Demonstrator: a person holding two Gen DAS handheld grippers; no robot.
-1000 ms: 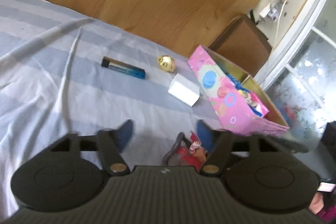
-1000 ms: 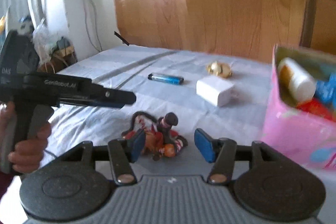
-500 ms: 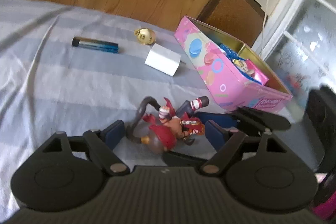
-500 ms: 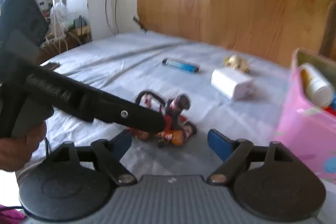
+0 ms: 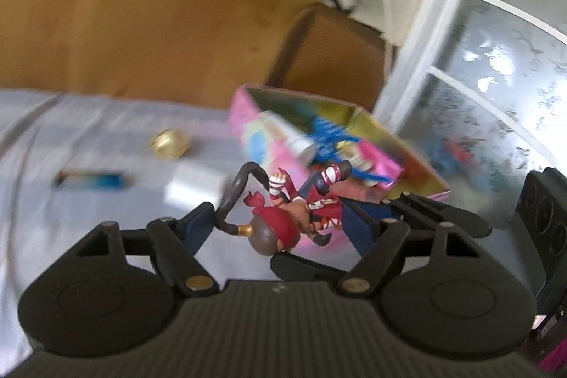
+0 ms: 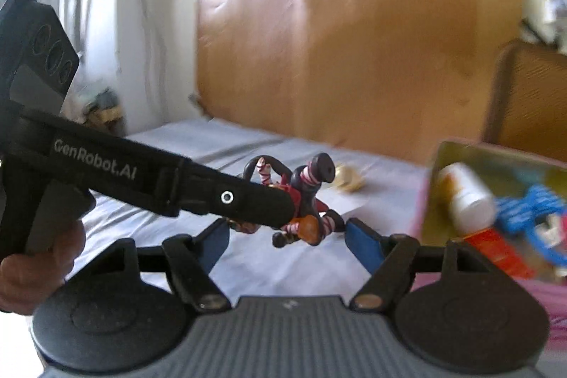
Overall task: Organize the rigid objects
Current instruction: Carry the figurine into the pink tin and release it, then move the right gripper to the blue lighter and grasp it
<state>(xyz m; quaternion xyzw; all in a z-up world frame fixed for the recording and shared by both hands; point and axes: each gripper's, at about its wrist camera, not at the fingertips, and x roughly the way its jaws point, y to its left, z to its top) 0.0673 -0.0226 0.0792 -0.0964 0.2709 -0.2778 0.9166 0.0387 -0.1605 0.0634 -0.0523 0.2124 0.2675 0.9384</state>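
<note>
A small red-and-brown toy figure (image 5: pixel 283 218) with a long dark tail hangs between both grippers, lifted off the bed. My left gripper (image 5: pixel 280 229) has its fingers at the figure's two sides. In the right wrist view the left gripper's finger (image 6: pixel 248 201) presses on the figure (image 6: pixel 304 201). My right gripper (image 6: pixel 287 240) has its blue pads spread wide around the figure; a grip cannot be told. The open pink box (image 5: pixel 248 116) stands just behind, with a white bottle (image 6: pixel 464 193) and blue items inside.
On the striped sheet lie a gold ball (image 5: pixel 170 144), a blue lighter (image 5: pixel 95 181) and a white block (image 5: pixel 195 186). A wooden headboard (image 5: pixel 141 6) stands behind, a brown chair (image 5: pixel 329 55) and a window (image 5: pixel 496 77) to the right.
The toy figure has risen off the sheet and moved toward the pink box, with both grippers moving along. The views have tilted up and blurred.
</note>
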